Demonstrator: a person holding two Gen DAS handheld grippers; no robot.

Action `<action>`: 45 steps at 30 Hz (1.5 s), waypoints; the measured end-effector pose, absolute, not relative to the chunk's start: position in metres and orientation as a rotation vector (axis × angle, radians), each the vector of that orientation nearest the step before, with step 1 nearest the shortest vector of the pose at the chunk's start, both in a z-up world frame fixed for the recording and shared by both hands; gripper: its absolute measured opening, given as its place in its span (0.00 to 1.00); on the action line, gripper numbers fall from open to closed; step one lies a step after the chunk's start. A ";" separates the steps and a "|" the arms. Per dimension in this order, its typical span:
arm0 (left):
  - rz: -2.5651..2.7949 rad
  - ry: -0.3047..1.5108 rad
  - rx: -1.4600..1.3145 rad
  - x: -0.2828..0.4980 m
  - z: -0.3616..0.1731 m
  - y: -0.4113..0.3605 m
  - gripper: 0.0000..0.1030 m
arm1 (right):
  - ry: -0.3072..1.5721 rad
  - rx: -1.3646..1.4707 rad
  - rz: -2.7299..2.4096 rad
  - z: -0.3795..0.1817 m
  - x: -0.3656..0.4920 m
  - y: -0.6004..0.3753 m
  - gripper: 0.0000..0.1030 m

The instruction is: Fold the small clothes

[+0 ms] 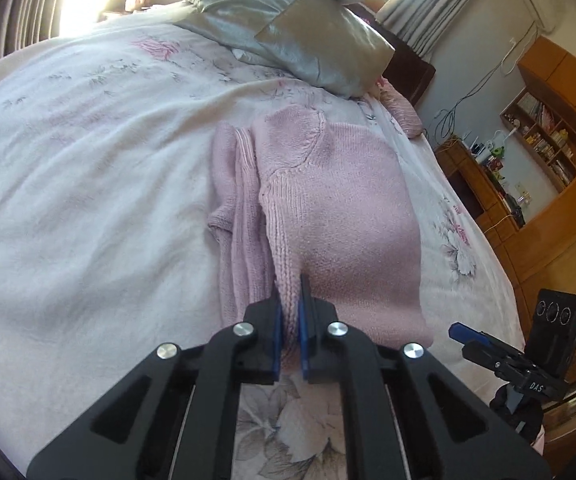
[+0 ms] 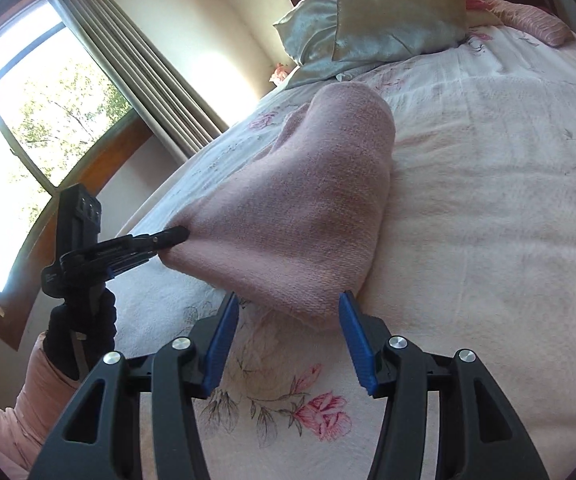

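A: Item — sweater (image 1: 339, 216), pink knit. Location?

B: Laid on the bed (image 1: 88, 160), partly folded, a sleeve (image 1: 240, 200) tucked along its left side. The near hem is lifted at one corner.

A: Left gripper (image 1: 291, 320)?

B: Closed to a narrow gap, with a ribbed fold of the near edge pinched between the blue pads (image 1: 276, 332). The cloth is seen drawn taut to it in the right wrist view.

A: Right gripper (image 2: 288, 344)?

B: Spread wide, nothing held. The sweater's other near corner is placed just ahead of it, between the fingertips but not yet clamped.

A: Relation to be noted?

B: The long axis is run away from both tools, toward the pillows (image 1: 295, 28). The free corner is nearer the right gripper — a short forward reach and a closing are judged sufficient before the hem is carried up.
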State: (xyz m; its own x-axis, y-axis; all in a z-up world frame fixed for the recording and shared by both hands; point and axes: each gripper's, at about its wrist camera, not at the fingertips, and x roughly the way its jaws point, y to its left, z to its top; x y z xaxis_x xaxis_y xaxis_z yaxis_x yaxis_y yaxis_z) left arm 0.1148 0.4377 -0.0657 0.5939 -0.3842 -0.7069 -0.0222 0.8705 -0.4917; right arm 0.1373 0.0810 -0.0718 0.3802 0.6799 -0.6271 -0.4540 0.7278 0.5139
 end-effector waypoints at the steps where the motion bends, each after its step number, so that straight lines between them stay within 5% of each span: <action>1: -0.221 0.945 -0.480 0.118 -0.074 0.438 0.05 | 0.944 0.289 0.727 -0.075 0.141 0.080 0.52; 17: -0.256 0.992 -0.538 0.125 -0.123 0.430 0.13 | 1.124 0.254 0.623 -0.137 0.169 0.097 0.50; 20: -0.229 0.997 -0.567 0.123 -0.113 0.433 0.24 | 1.104 0.250 0.650 -0.122 0.168 0.099 0.51; 22: -0.140 0.985 -0.541 0.122 -0.100 0.434 0.61 | 1.056 0.267 0.666 -0.110 0.166 0.092 0.51; 23: -0.120 0.965 -0.537 0.124 -0.095 0.435 0.65 | 1.041 0.271 0.667 -0.106 0.166 0.089 0.52; 40: -0.218 1.093 -0.660 0.215 -0.120 0.445 0.86 | 1.009 0.263 0.728 -0.097 0.193 0.087 0.53; 45: -0.300 1.088 -0.748 0.227 -0.130 0.438 0.89 | 1.035 0.408 0.769 -0.104 0.225 0.084 0.66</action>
State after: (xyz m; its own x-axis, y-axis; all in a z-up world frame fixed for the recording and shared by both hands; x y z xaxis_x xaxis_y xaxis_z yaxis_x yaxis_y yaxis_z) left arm 0.2274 0.4382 -0.1304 0.4546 -0.5652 -0.6885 -0.1320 0.7217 -0.6795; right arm 0.2245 0.0842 -0.1038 0.2875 0.7361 -0.6128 -0.3741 0.6753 0.6357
